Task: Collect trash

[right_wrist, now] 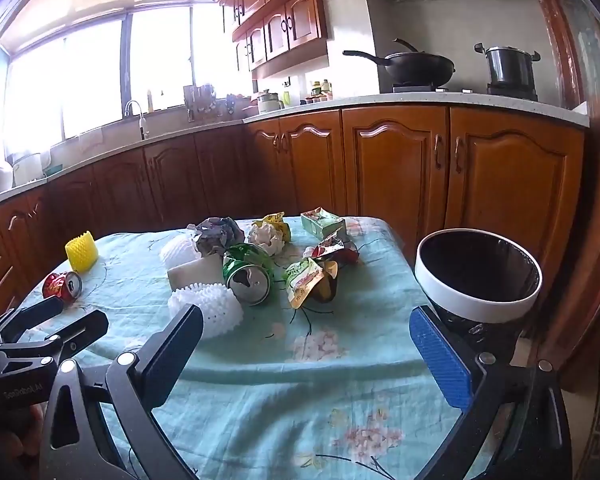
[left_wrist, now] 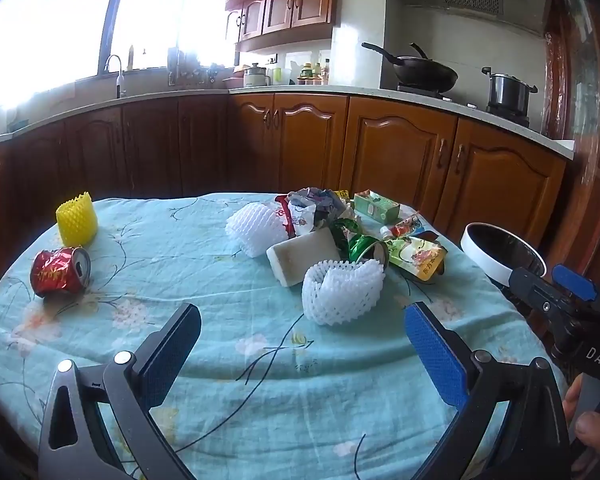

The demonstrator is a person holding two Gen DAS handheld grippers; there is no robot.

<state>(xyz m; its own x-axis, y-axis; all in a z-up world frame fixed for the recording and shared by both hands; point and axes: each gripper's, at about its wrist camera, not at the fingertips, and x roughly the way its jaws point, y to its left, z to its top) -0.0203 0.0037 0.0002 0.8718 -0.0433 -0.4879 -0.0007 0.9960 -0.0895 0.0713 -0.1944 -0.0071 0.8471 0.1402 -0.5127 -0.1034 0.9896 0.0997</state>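
Observation:
Trash lies on a table under a light blue flowered cloth [left_wrist: 204, 264]. A crushed red can [left_wrist: 60, 271] and a yellow foam net [left_wrist: 77, 219] sit at the left. In the middle is a heap: white foam nets [left_wrist: 340, 290], a white foam block [left_wrist: 304, 255], a crushed green can [right_wrist: 247, 274], snack wrappers [right_wrist: 306, 278], crumpled paper [right_wrist: 218, 234] and a green carton [left_wrist: 377, 206]. A white-rimmed bin with a black liner [right_wrist: 478, 276] stands at the table's right edge. My left gripper [left_wrist: 302, 320] and right gripper [right_wrist: 306, 326] hover open and hold nothing, near the front of the table.
Wooden kitchen cabinets [left_wrist: 396, 152] run behind the table, with a worktop, a sink tap [left_wrist: 118, 76], a wok [left_wrist: 420, 70] and a pot [left_wrist: 508, 90] on the stove. A hand [left_wrist: 588, 420] holds the right gripper's handle at the left wrist view's right edge.

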